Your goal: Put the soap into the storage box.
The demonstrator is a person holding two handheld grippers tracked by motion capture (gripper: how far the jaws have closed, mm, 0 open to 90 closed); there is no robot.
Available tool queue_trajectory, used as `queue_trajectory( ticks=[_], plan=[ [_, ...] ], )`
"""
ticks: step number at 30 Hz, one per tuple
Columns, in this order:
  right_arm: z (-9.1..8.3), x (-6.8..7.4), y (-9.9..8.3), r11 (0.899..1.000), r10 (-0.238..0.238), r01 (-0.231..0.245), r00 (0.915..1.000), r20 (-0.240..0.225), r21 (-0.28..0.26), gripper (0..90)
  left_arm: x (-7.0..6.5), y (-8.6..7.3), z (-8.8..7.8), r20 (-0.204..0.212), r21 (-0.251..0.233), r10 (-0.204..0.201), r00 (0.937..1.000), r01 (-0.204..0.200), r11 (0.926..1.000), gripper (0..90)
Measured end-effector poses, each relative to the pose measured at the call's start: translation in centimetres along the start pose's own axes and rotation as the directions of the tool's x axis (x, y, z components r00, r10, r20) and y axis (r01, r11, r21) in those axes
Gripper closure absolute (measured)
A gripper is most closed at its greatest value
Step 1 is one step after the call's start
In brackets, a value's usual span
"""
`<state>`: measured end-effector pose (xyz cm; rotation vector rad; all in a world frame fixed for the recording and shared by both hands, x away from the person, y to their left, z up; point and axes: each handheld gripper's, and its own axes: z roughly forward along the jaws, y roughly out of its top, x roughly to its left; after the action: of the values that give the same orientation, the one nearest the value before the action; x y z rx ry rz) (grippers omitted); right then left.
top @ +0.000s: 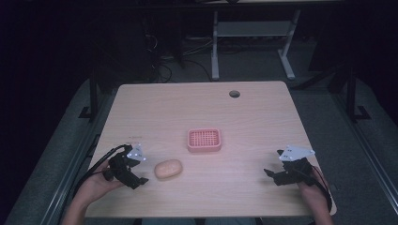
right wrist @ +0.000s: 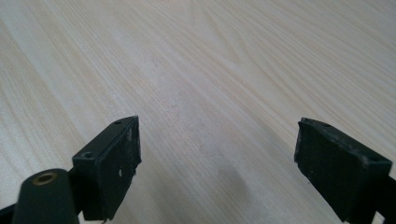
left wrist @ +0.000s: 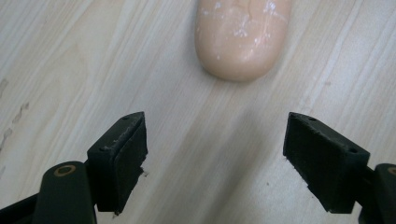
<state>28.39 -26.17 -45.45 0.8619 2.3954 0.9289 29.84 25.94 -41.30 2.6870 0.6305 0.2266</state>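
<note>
L tongs (top: 139, 180) sit just left of the peach-coloured oval soap bar (top: 168, 168), jaws spread wide w/ nothing between them; in the left gripper view the bar's rounded end (left wrist: 243, 39) lies straight ahead of the gap, a bit off to the right jaw's side, w/ white scuffs on its top. Bar lies flat on the pale wood surface (top: 155, 108), near but apart from the pink slotted plastic soap tray (top: 204, 139), which is just beyond and to the right of the bar. R tongs (top: 268, 174) are well right of the bar, also wide open and empty, over bare wood in the right gripper view.

Step in hand, by my read: L tongs closing in to pick up the bar, prob. for the tray. To do it well: slide fwd low along the surface so the jaws pass either side of the bar, nudge slightly toward the right jaw's side to centre it, grip across the narrow width near mid-length, not the rounded tip, since it looks smooth and could squirt out. Close gently, then lift level. R tongs can stay clear.
</note>
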Motion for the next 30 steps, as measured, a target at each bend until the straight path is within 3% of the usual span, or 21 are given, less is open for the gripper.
queue_trajectory(
  ticks=[30],
  plan=[
    [-0.1,0.0,0.0,1.0,0.0,0.0,1.0,0.001,-0.006,14.0,-0.2,3.1,1.2,0.04,0.015,0.056,0.9976,-0.057,0.9983,20.9]
  ],
)
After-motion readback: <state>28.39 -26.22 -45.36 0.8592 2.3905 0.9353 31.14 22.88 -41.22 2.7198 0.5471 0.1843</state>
